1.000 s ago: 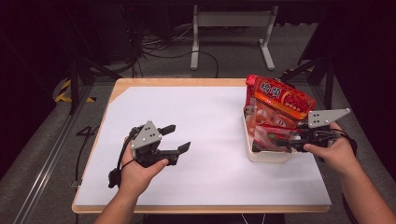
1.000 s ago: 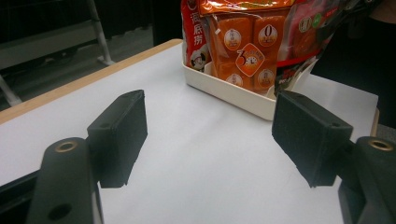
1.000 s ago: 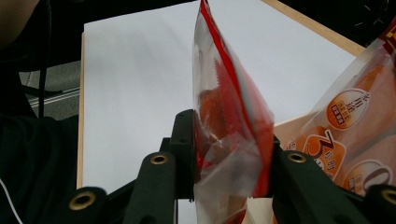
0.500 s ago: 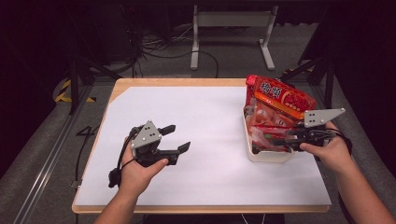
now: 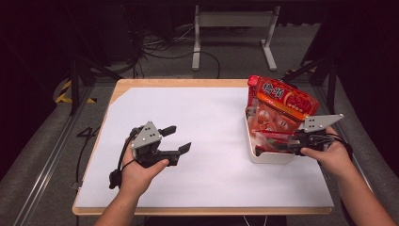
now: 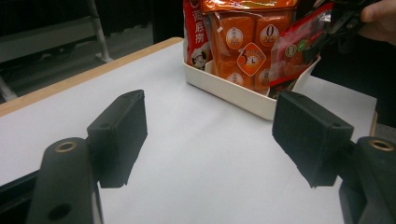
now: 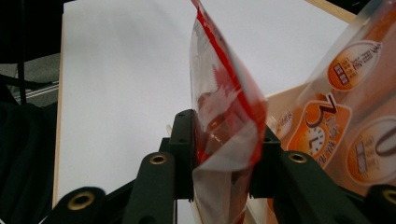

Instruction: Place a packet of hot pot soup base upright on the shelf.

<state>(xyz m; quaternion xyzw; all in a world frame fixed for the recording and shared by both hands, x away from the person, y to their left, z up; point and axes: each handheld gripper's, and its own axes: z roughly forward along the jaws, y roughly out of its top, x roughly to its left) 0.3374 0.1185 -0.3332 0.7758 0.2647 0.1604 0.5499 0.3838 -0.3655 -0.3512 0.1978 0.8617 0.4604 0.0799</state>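
Note:
A white tray (image 5: pixel 263 157) at the table's right holds upright snack bags: a red bag (image 5: pixel 282 96) at the back and an orange bag (image 5: pixel 269 118) in front of it. My right gripper (image 5: pixel 288 146) reaches into the tray's near end and is shut on a red-and-clear packet (image 7: pixel 224 116), whose edge sits pinched between the jaws. The same packet (image 6: pixel 294 51) leans out over the tray rim (image 6: pixel 233 93). My left gripper (image 5: pixel 176 139) hovers open over the white sheet at the left, nothing between its fingers (image 6: pixel 119 133).
A white sheet (image 5: pixel 211 127) covers the wooden table (image 5: pixel 141 84). Beyond the far edge are a white metal stand (image 5: pixel 233 28) and cables on the floor. A dark frame post (image 5: pixel 74 89) stands at the left.
My right gripper has shifted slightly left and nearer with the packet. The left gripper has stayed in place.

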